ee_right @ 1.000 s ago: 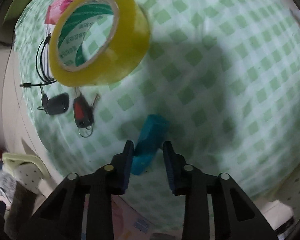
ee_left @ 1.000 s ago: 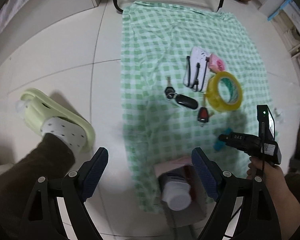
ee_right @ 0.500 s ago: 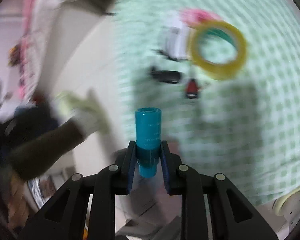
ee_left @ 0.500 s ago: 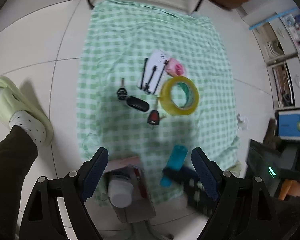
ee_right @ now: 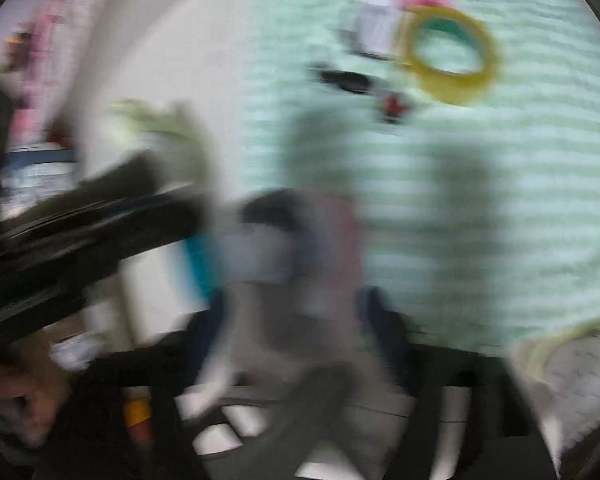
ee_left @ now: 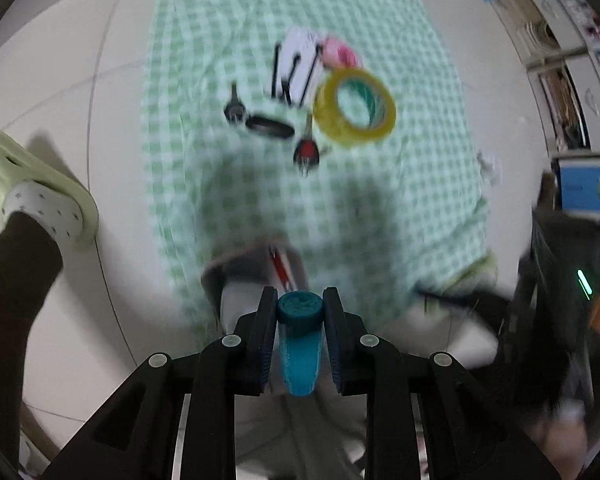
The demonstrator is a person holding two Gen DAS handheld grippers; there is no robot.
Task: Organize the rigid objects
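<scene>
Left hand-held gripper (ee_left: 299, 322) has just closed on the teal tube (ee_left: 300, 344); right hand-held gripper (ee_right: 296, 320) just opened wide, empty

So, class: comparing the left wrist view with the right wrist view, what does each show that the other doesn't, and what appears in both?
Only the left wrist view: the left gripper with its jaws, which have just been closing, shut on the teal tube, and the black keys sharp enough to count.

Only the right wrist view: the right gripper's own jaws, badly blurred, just opening, apparently nothing between them.

Both: the green checked cloth, the yellow tape roll, the red key fob and the pale green slipper.
</scene>
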